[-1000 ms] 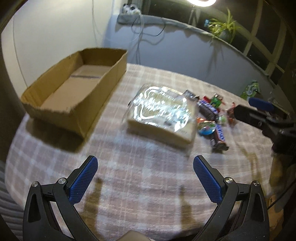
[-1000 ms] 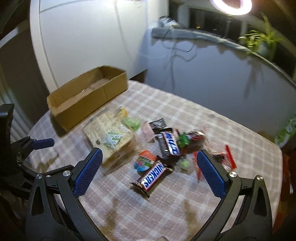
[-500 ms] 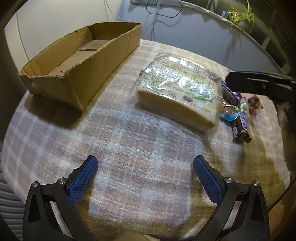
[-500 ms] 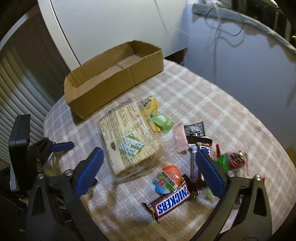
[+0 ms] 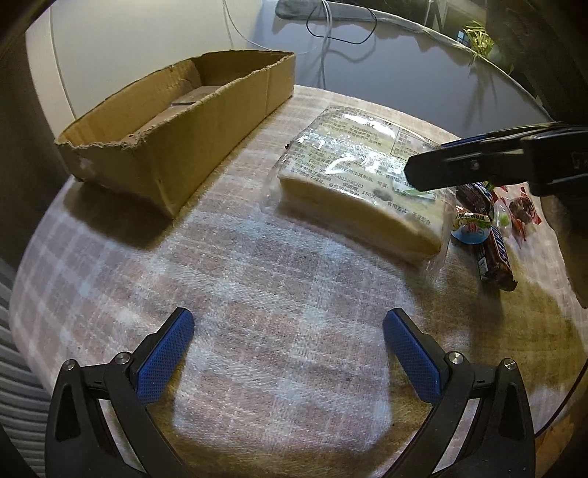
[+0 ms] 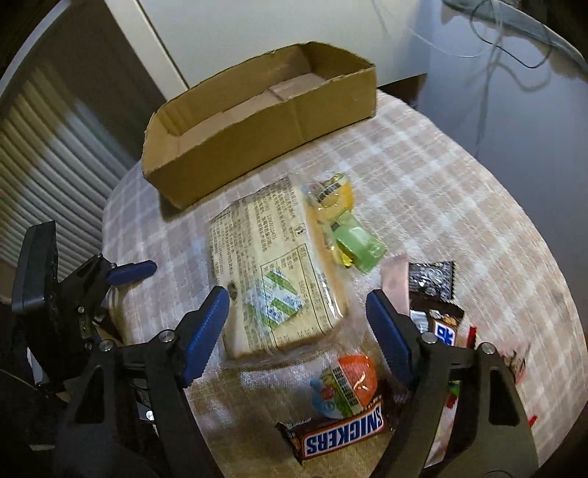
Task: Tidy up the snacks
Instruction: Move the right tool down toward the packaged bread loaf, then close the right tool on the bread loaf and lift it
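Observation:
A large clear-wrapped pale cake pack (image 6: pixel 273 274) lies mid-table; it also shows in the left wrist view (image 5: pixel 362 187). My right gripper (image 6: pixel 297 312) is open, its jaws straddling the pack's near end from above. My left gripper (image 5: pixel 288 332) is open and empty over bare cloth, short of the pack. An empty cardboard box (image 5: pixel 176 147) stands at the far left, also in the right wrist view (image 6: pixel 257 121). A Snickers bar (image 6: pixel 340 435), an orange-and-blue egg candy (image 6: pixel 347 386), a green-and-yellow packet (image 6: pixel 349 235) and dark wrapped chocolates (image 6: pixel 431 281) lie around the pack.
The round table has a checked cloth (image 5: pixel 275 294); its edge curves close at the front and left. A wall with hanging cables (image 5: pixel 330 33) stands behind. Small red-wrapped sweets (image 5: pixel 522 211) lie at the far right.
My right gripper has moved forward and down over the cake pack, jaws narrowing a little. My left gripper has moved closer to the table and pack.

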{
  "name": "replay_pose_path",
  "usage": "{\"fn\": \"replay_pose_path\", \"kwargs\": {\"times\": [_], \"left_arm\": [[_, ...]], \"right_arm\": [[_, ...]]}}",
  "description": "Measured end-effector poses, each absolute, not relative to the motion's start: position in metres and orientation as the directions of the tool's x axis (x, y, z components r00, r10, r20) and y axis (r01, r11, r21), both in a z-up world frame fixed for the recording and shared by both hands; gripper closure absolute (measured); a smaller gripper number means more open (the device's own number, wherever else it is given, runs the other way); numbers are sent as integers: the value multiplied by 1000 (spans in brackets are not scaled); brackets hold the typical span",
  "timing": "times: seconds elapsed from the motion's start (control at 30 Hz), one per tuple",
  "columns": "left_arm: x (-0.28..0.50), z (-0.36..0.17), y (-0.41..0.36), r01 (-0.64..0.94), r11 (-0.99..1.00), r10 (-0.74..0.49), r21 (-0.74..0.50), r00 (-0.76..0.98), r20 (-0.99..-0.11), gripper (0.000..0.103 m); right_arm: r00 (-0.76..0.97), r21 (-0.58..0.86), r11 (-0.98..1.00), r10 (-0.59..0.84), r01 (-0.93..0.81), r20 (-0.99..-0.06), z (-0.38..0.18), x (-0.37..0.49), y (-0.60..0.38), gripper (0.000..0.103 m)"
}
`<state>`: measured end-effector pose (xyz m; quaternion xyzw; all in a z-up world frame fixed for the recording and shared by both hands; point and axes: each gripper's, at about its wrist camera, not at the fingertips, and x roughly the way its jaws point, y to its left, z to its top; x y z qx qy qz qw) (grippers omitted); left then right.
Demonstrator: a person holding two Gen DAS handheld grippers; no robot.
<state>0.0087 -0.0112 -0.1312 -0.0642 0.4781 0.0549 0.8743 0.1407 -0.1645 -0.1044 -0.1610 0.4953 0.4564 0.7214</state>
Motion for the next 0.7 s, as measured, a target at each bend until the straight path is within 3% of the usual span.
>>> {"fn": "replay_pose_path", "kwargs": {"times": [0.4, 0.7], "left_arm": [[30, -128, -10, -171, 984, 34, -59, 494, -869, 1], [40, -114, -5, -141, 967, -105, -213, 539, -836, 1]], "right_arm": [[-13, 289, 486, 495, -825, -869, -116, 157, -153, 31], [-80, 345, 471, 496, -812, -865, -117, 166, -147, 35]]}}
